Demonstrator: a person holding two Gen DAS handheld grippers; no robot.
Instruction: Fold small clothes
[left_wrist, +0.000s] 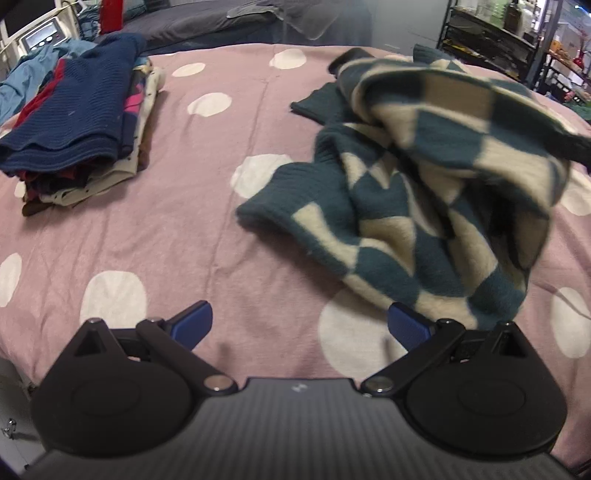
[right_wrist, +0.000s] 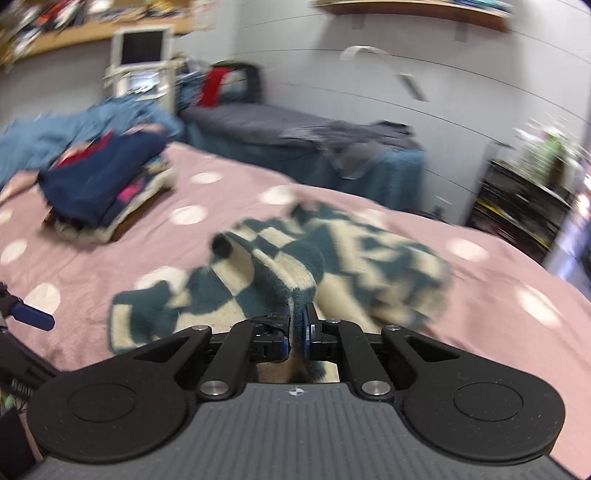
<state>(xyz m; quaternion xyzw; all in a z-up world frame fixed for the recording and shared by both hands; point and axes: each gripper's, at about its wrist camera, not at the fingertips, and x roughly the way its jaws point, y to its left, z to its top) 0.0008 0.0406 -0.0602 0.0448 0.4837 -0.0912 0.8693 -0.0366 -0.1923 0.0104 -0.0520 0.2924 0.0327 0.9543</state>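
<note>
Covering pretty much everything is the pink bedspread (left_wrist: 207, 229) with big white dots, and a stack of folded clothes (left_wrist: 79, 122) topped by a navy knit sits off at its far left. Next down in size, the teal-and-cream checkered sweater (left_wrist: 417, 192) is bunched up mid-bed, part of it lifted off the cover, though the right wrist view is blurry so I can't say how much. The right gripper (right_wrist: 295, 326) is clamped on a fold of it, while the left gripper (left_wrist: 299, 325) hovers just beside its hem, fingers spread wide and holding nothing.
</note>
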